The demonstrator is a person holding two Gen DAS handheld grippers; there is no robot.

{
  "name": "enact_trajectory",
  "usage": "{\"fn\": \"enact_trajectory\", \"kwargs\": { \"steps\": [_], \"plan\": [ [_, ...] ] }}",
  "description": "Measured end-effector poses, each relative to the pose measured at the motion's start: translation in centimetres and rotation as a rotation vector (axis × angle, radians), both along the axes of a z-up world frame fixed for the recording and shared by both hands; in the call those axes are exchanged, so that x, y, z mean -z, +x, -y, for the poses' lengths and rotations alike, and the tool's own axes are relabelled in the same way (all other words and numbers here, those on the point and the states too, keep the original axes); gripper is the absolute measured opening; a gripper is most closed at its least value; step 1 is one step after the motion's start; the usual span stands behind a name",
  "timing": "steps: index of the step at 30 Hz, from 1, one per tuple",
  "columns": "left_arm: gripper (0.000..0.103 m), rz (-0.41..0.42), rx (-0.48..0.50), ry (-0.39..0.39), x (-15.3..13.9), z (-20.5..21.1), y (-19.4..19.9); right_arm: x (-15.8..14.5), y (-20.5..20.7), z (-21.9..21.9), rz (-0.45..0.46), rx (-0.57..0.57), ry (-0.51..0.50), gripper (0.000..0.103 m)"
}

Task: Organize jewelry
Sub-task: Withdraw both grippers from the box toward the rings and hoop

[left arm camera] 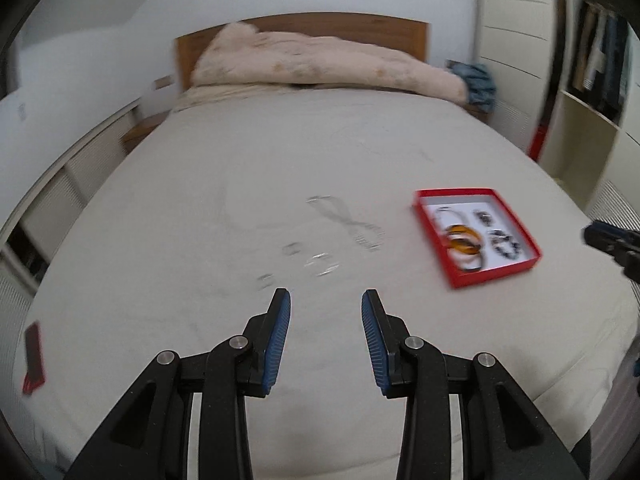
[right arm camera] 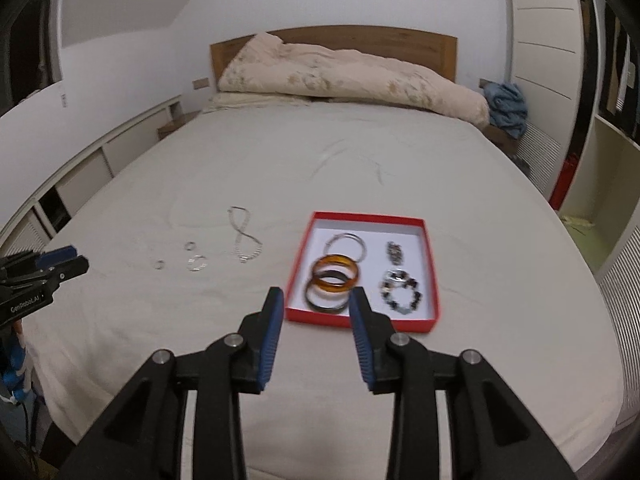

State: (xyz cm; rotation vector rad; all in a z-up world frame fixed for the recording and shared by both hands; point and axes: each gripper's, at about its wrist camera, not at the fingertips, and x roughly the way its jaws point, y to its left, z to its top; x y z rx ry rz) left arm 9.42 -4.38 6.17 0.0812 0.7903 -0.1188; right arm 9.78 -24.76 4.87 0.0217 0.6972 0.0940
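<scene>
Left wrist view: the left gripper [left arm camera: 326,304] hangs above a bed with a pale beige sheet [left arm camera: 248,152], its blue-padded jaws apart with nothing between them. Just beyond the jaws, blurred, lie the loose pieces not yet sorted: a small silver ring [left arm camera: 265,281], a second small silver ring [left arm camera: 292,249], a pair of thin silver hoops [left arm camera: 321,266] and a silver chain lying in a figure-eight [left arm camera: 345,222]. To the right, well apart from them, sits a shallow red cardboard box with a white floor [left arm camera: 496,274], already holding bangles and beaded pieces. The right gripper's tip shows at the far right edge. A flat red and black object [left arm camera: 33,360], too blurred to name, lies at the left edge of the bed.

The likely next step is picking up one loose piece. To do it well, come down over one ring or the hoops with the jaws straddling it, press lightly into the soft sheet and close slowly so that no fabric is pinched with it.

Right wrist view: the right gripper [right arm camera: 316,300] is above the box's near rim, jaws apart and empty. Inside the box are an amber translucent bangle [right arm camera: 335,272], a dark bangle [right arm camera: 326,298], thin silver bangles [right arm camera: 345,246] and a beaded bracelet [right arm camera: 402,294]. At the left edge, the body of the left gripper carries white lettering reading "GenRobot.AI". No other writing is legible.
</scene>
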Motion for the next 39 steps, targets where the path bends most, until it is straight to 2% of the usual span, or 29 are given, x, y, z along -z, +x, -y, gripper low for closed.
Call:
{"fn": "enact_trajectory", "kwargs": {
  "steps": [5, 13, 17, 27, 34, 36, 39],
  "plan": [
    [0.052, 0.017, -0.130, 0.006, -0.3, -6.8, -2.0, -0.7, -0.7, -3.0, 0.015, -0.048, 0.007, 0.032],
    [0.054, -0.026, -0.227, -0.015, 1.7, -11.9, -1.5, 0.7, 0.6, -7.3, -0.014, -0.137, 0.012, 0.032],
    [0.054, -0.054, -0.224, -0.020, 3.5, -12.1, 0.1, 2.8, 2.4, -8.7, -0.052, -0.165, 0.032, 0.032],
    [0.054, -0.140, -0.147, -0.062, 9.0, -10.1, 6.1, 8.7, 8.1, -10.1, -0.153, -0.174, 0.093, 0.032],
    [0.054, -0.196, -0.090, -0.085, 12.3, -9.0, 10.7, 12.9, 12.8, -12.6, -0.213, -0.224, 0.106, 0.032],
    [0.054, -0.208, -0.075, -0.091, 13.1, -8.8, 12.0, 13.9, 14.2, -13.5, -0.225, -0.244, 0.113, 0.040],
    [0.054, -0.218, -0.060, -0.093, 14.0, -8.6, 13.8, 15.3, 15.9, -14.6, -0.236, -0.264, 0.125, 0.043]
  ]
}}
